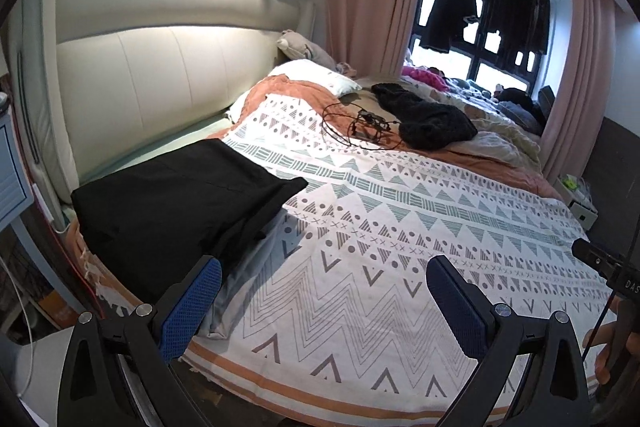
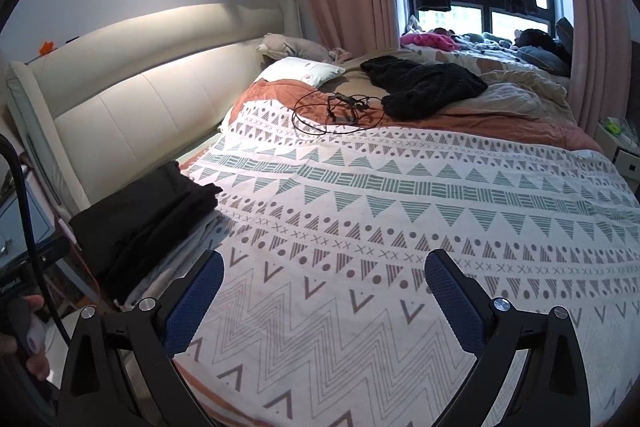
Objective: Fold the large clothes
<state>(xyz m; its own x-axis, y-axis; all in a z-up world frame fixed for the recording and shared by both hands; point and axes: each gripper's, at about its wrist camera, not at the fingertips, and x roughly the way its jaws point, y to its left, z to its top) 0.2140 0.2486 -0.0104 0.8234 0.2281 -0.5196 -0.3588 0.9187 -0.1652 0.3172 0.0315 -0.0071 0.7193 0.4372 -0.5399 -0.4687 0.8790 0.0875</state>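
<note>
Left wrist view: left gripper (image 1: 324, 291), blue pads spread, empty, above the patterned bedspread (image 1: 400, 227). Right gripper (image 2: 324, 291) likewise released. Folded black garment (image 1: 176, 199) stacked on grey folded cloth (image 1: 240, 275) at the bed's corner, probably finished. Farther: crumpled black knit garment (image 1: 428, 119), probably next. Stack's lower layers hidden.

Black linkage arms, silver screws — blue mesh-textured fingers (image 1: 192, 307) on both grippers.
</note>
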